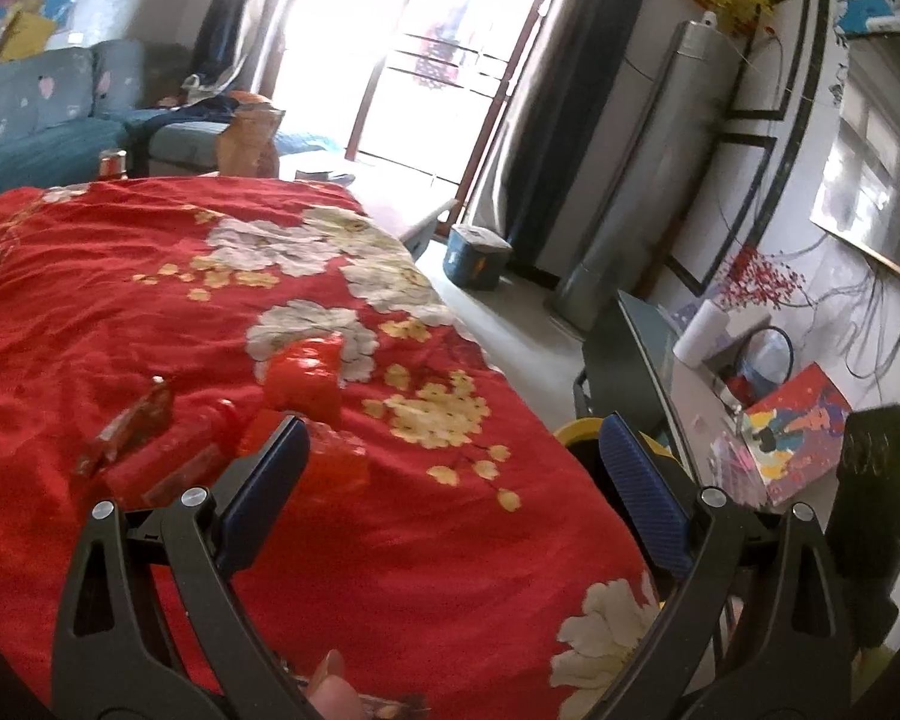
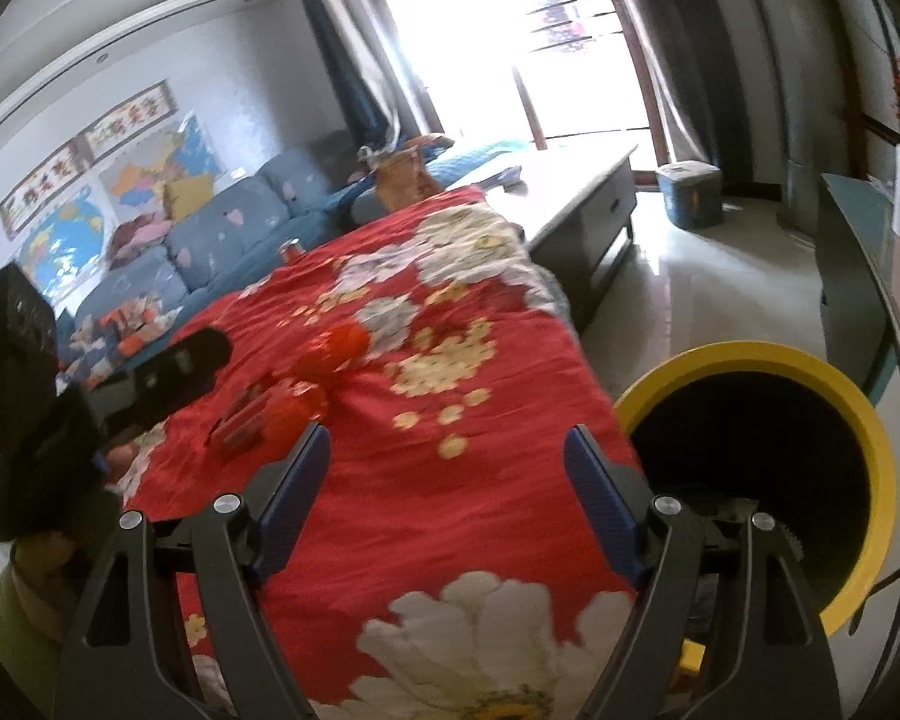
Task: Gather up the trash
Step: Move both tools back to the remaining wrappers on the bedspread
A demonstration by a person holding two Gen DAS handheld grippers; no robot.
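Both your claws, left claw (image 1: 453,468) and right claw (image 2: 447,468), gape wide and empty over the red floral cloth (image 1: 150,252). Red wrappers (image 1: 306,378) lie on it, far left of the yellow-rimmed bin (image 2: 768,468). Only the right view shows the bin's mouth, placed for drops.

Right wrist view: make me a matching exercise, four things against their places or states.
Things:
1. bin
2. wrappers
3. right gripper
4. sofa

Places or states:
A. open, nothing between the jaws
B. beyond the table, under the wall maps
C. on the floor off the table's right edge
D. lying on the red cloth

Pairs: 1-C, 2-D, 3-A, 4-B
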